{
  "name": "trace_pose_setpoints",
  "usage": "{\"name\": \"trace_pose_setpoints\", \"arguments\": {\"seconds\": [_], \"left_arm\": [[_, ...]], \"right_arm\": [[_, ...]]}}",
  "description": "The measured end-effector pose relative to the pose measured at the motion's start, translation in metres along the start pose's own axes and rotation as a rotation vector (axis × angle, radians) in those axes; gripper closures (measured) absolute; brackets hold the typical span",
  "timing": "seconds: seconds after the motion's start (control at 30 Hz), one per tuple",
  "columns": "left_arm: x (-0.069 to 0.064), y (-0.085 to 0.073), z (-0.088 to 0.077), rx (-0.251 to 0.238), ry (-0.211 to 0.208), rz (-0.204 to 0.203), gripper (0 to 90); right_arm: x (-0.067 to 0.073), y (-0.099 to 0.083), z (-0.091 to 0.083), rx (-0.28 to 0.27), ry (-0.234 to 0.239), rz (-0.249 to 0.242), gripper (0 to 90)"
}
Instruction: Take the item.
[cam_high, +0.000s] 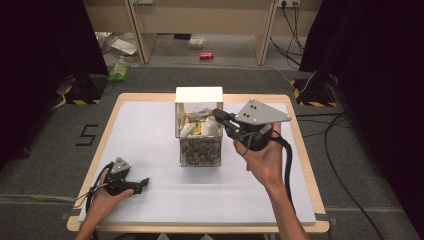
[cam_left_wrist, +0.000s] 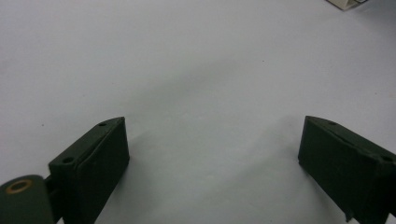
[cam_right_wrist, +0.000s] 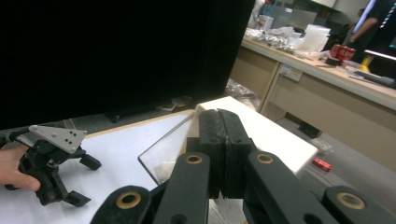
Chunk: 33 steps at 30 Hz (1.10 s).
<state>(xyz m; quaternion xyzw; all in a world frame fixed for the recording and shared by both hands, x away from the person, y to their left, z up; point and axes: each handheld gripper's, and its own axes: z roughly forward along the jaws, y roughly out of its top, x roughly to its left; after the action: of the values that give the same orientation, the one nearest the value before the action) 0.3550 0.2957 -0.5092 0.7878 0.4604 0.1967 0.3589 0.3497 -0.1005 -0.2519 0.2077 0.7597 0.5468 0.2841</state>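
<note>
Black curtains hang at both upper corners of the high view, with a wooden counter across the top and a red can (cam_high: 206, 55) lying on the grey floor below it. Centre frame stands the tabletop (cam_high: 150, 150), wood-edged and covered in a white sheet.

Just above the middle of the frame sits a clear box (cam_high: 199, 134) with a white lid panel standing upright at its back. Pale wrapped items fill its upper part and darker small pieces its lower part; what they are is too small to tell.

At right of centre, the right hand (cam_high: 265, 160) holds the right gripper (cam_high: 218, 116) raised at the box's upper right edge, its grey plate on top and its tips reaching over the open rim. In the right gripper view its fingers (cam_right_wrist: 210, 135) are pressed together with nothing visible between them, above the box's clear wall.

At the lower left of the high view, the left hand (cam_high: 102, 196) rests the left gripper (cam_high: 145, 182) on the white sheet, well apart from the box. In the left gripper view its fingers (cam_left_wrist: 93, 158) are spread wide over bare sheet, holding nothing.
</note>
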Motion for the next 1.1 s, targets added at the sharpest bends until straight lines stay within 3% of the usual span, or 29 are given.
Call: {"name": "trace_pose_setpoints", "arguments": {"seconds": [0.5,1.1], "left_arm": [[0.0,0.0,0.0,0.0,0.0,0.0,7.7],[0.0,0.0,0.0,-0.002,0.0,-0.001,7.7]], "right_arm": [[-0.025,-0.025,-0.039,0.007,-0.09,0.053,89.8],[-0.039,-0.083,-0.042,0.034,-0.144,0.128,89.7]]}}
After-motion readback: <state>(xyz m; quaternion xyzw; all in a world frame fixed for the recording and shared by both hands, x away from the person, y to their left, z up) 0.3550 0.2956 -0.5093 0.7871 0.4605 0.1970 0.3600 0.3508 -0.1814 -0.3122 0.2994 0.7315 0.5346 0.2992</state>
